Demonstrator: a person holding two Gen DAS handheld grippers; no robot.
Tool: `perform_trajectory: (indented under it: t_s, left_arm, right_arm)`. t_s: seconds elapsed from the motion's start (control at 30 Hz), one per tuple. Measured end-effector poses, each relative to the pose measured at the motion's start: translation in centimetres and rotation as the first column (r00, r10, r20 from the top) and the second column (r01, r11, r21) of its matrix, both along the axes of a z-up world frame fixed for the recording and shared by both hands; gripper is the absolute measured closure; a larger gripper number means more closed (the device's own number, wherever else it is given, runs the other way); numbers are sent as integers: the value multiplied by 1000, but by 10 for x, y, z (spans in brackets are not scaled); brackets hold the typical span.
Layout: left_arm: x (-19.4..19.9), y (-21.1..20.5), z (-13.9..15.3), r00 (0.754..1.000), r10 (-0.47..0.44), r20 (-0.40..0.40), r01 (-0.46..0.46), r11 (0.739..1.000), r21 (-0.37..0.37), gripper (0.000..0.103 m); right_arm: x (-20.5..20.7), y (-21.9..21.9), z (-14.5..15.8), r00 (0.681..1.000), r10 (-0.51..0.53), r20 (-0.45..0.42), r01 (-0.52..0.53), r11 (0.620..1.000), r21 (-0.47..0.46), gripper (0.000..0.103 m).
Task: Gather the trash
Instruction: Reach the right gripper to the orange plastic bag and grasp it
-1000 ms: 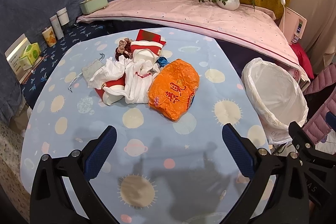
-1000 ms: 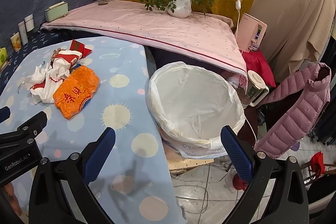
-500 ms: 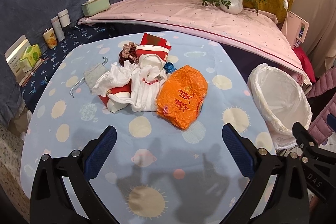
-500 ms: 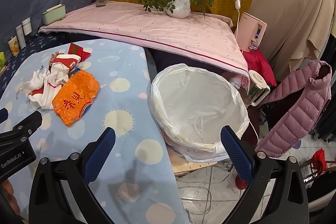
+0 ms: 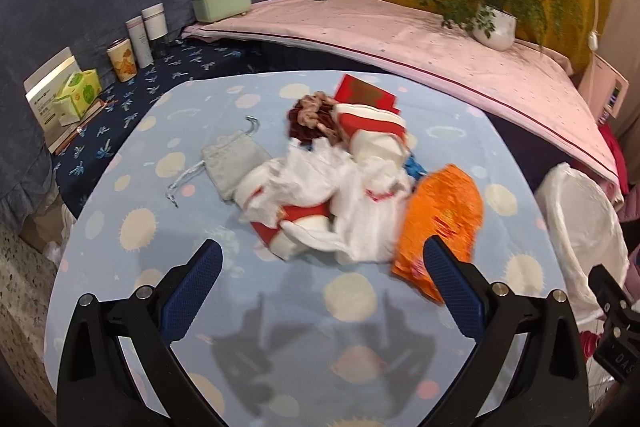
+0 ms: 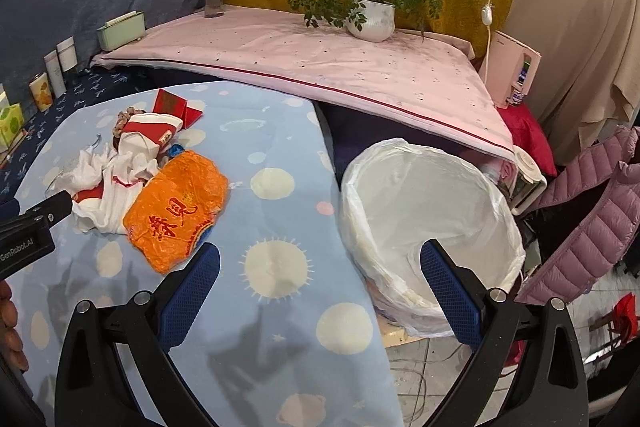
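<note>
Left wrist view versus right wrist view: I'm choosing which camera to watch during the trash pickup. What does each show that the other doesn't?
Only the left wrist view shows the grey drawstring pouch clearly and the white box at the far left. Only the right wrist view shows the whole bin liner opening and the purple puffer jacket. Both show the orange bag, the white-and-red trash pile, the potted plant, and open, empty grippers: left gripper, right gripper.

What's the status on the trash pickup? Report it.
Done: nothing yet. The lined bin looks empty. In hand: nothing; the left gripper and right gripper are both open, the left one facing the pile. Left: the orange bag, white wrappers and red-and-white cartons, all on the table.
</note>
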State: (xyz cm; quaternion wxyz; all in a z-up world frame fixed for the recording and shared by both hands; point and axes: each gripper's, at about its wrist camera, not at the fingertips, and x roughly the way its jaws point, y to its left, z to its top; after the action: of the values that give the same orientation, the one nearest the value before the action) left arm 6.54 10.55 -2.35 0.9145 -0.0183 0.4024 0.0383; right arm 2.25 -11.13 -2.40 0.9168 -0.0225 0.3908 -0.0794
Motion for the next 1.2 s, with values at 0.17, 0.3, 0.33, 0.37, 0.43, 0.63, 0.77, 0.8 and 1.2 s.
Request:
perform_trajectory:
  t_s: [0.17,0.3,0.33,0.37,0.43,0.63,0.77,0.8,1.2]
  left_arm:
    - [21,23,-10,999,33,-19,-33,999,-8,7]
    - [39,34,-18,999,38,-37,-38,999,-16,7]
    - [42,35,-20,998,39,-41,-39,999,-21,7]
    - [46,37,-23,998,35,-42,-36,999,-32,7]
    - [53,40,-27,998,28,-50,-31,999,-45,7]
    - [70,43,-39,997,-10,-76,3,996,-91,27]
    - [76,43,-44,994,-41,-96,29,992,-125,51]
    - [77,42,-45,994,-54,-100,41,990,-133,60]
    - [65,28,-40,991,-101,-88,87,986,-145,88]
  right_arm:
    - [23,25,-15,999,43,-17,-43,999,5,7]
    - [42,41,-30,997,72,-39,-71,997,21,7]
    - [46,45,-35,996,78,-49,-77,997,27,7]
    - [51,48,-39,995,84,-58,-82,996,36,7]
    - [57,53,-47,993,91,-74,-87,995,53,7]
    - [76,66,-71,987,102,-128,-90,991,94,15]
    - [84,67,-83,980,107,-166,-82,985,152,29]
    - [85,68,-86,979,110,-173,-81,983,168,31]
    - [81,77,-93,968,162,-190,-126,974,190,88]
